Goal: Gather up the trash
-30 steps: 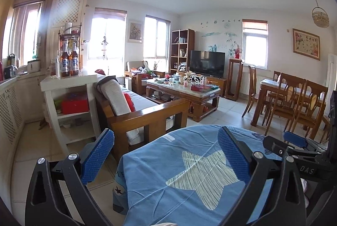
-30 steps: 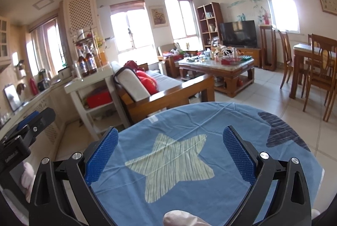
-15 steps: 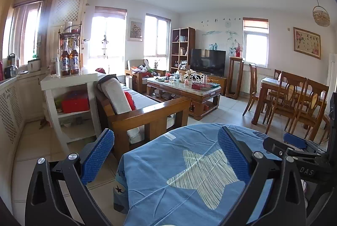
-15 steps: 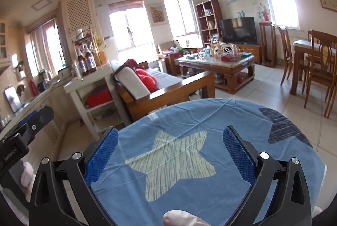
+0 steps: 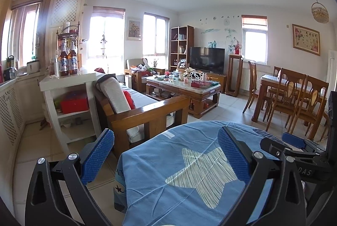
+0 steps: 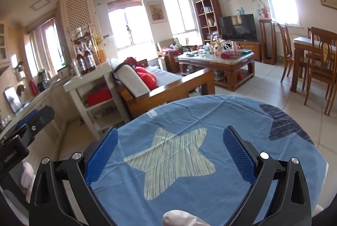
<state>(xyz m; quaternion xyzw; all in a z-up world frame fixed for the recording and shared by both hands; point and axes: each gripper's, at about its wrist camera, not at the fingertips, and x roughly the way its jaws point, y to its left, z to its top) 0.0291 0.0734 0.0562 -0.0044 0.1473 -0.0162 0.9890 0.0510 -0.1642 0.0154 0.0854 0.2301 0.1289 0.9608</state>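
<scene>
My left gripper [image 5: 165, 141] stands open over a round table covered by a blue cloth [image 5: 189, 173] with a pale star print; nothing is between its blue pads. My right gripper [image 6: 170, 137] is open too, above the same blue cloth [image 6: 189, 116], and holds nothing. The right gripper's body [image 5: 294, 141] shows at the right edge of the left wrist view; the left gripper's body [image 6: 31, 118] shows at the left of the right wrist view. No trash lies on the cloth. A cluttered coffee table [image 5: 183, 87] stands far off; its small items are too small to tell apart.
A wooden sofa [image 5: 147, 110] with red cushions stands just beyond the round table. A white shelf unit [image 5: 67, 83] carrying bottles [image 5: 67, 59] is at the left. Dining table and chairs [image 5: 294, 95] are at the right. Tiled floor [image 6: 263, 91] runs between them.
Both views have drifted a little, so the room sits slightly differently in frame. Both grippers stay open and nothing was taken hold of.
</scene>
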